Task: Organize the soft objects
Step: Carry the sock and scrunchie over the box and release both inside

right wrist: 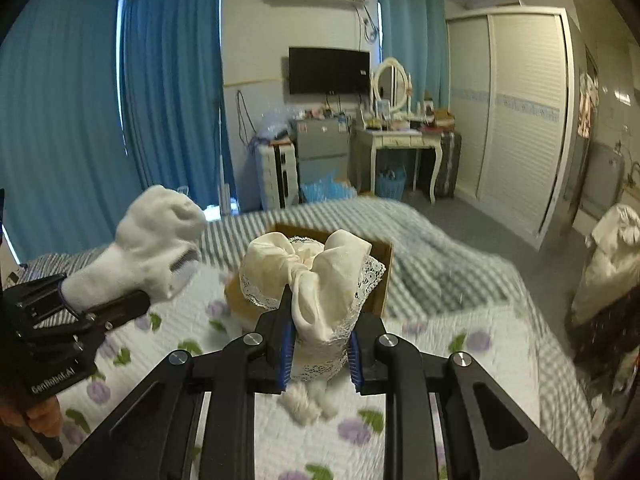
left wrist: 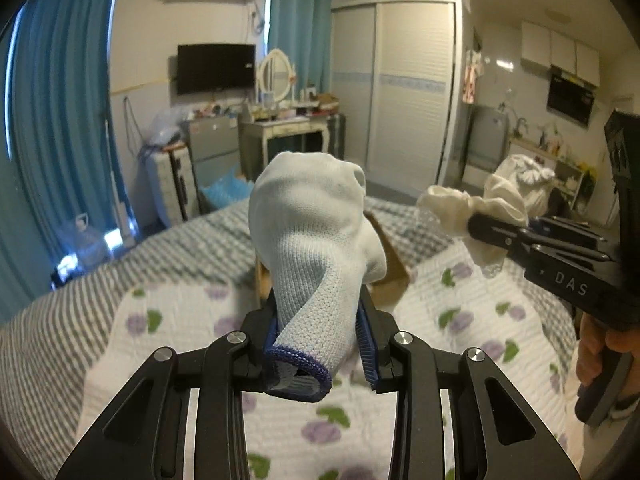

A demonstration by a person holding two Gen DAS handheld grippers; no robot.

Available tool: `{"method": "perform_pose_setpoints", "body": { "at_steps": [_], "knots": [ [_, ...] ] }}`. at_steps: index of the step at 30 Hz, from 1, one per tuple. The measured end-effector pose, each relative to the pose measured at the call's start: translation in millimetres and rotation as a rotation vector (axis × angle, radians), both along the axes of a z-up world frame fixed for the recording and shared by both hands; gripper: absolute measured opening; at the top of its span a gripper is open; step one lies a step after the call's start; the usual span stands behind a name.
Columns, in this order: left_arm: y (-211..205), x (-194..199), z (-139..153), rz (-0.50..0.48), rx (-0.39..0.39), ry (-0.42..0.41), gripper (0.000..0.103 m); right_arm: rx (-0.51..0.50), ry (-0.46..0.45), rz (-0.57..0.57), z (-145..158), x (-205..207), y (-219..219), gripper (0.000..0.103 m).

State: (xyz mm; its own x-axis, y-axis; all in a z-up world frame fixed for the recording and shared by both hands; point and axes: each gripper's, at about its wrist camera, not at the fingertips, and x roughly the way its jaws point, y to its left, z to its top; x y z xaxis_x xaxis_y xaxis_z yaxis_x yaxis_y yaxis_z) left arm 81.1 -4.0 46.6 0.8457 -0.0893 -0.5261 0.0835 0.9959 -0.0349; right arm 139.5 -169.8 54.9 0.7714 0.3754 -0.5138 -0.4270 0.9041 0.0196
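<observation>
So two soft things are up in the air, one per tool. The left gripper [left wrist: 318, 320] is clenched on a white knit glove [left wrist: 316, 232]: ribbed weave, dark blue trim around the cuff, cuff end down between the blue pads and the bunched part flopping upward. From the right wrist view the same glove [right wrist: 152, 252] sticks out up and to the right of that gripper [right wrist: 100, 312], above the left side of the bed.

The right gripper [right wrist: 320, 352] is clamped on a cream fabric piece [right wrist: 316, 276], gathered and knotted in the middle like a bow, with white lace edging around the puffs and a bit of tail hanging below the pads. In the left wrist view that cream bundle [left wrist: 460, 208] shows at the tip of the right gripper [left wrist: 492, 236], over the right side of the bed.

Count: one glove, one cream lace piece, one cardboard box [right wrist: 380, 272]. The box sits open on the floral quilt [right wrist: 440, 360] around the middle of the bed, just behind both held items, where the quilt meets the grey striped blanket [right wrist: 440, 248].
</observation>
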Motion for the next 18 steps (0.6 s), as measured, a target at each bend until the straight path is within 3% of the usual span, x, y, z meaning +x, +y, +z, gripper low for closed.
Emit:
{"method": "perform_pose_setpoints", "body": {
  "at_steps": [7,12,18],
  "knots": [
    [-15,76,-3,0.015,0.043,0.009,0.032,0.015,0.0,-0.011,5,69,16,0.021],
    [-21,130,-31,0.015,0.068,0.032,0.033,0.01,0.06,-0.023,-31,123,27,0.021],
    [-23,183,-86,-0.014,0.097,0.14,0.034,-0.028,0.122,-0.046,-83,180,36,0.021]
  ]
}}
